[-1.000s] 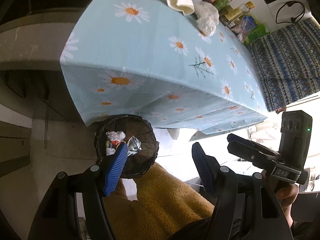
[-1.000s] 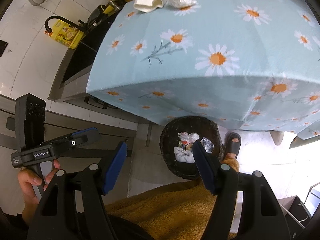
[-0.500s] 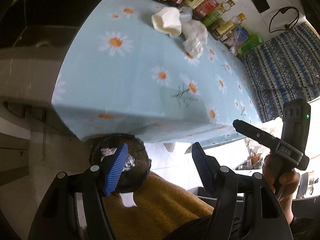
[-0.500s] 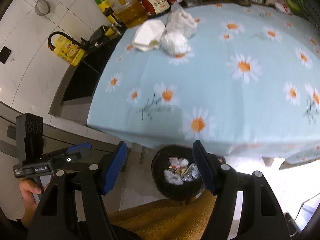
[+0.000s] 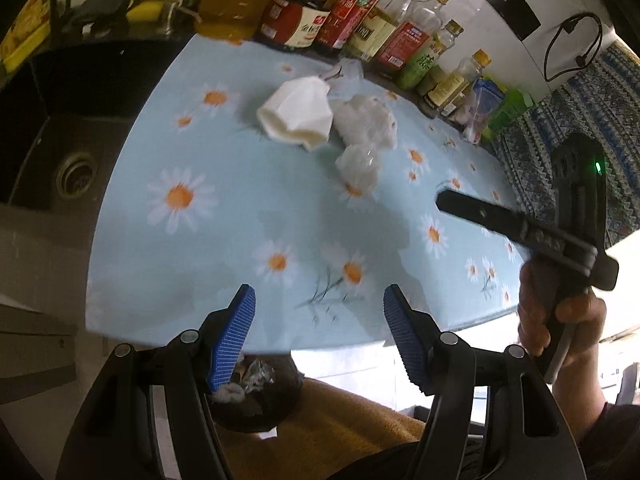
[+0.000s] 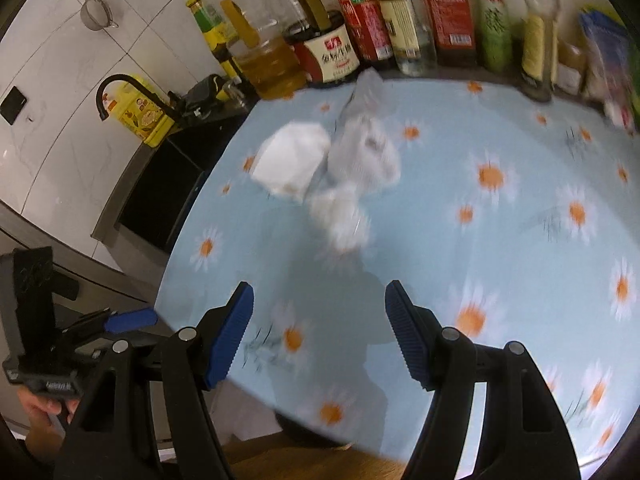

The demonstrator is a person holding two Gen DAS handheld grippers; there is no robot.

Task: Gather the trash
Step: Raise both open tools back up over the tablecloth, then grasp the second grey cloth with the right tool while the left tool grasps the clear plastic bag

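Three pieces of white trash lie together on the daisy tablecloth (image 5: 240, 216): a folded paper (image 5: 296, 114) (image 6: 290, 160), a crumpled plastic bag (image 5: 366, 122) (image 6: 366, 152) and a small wad (image 5: 358, 164) (image 6: 340, 214). My left gripper (image 5: 320, 332) is open and empty over the table's near edge. My right gripper (image 6: 320, 328) is open and empty, above the cloth short of the wad. The black bin (image 5: 256, 396) with trash in it stands on the floor under the table edge.
A row of sauce and oil bottles (image 5: 360, 20) (image 6: 380, 20) lines the back of the table. A dark sink (image 5: 72, 168) with a black tap (image 6: 120, 88) lies to the left. The right gripper shows at the right of the left wrist view (image 5: 532, 232).
Both grippers have risen from the bin up over the table and now face the white trash. Both stay open and empty.
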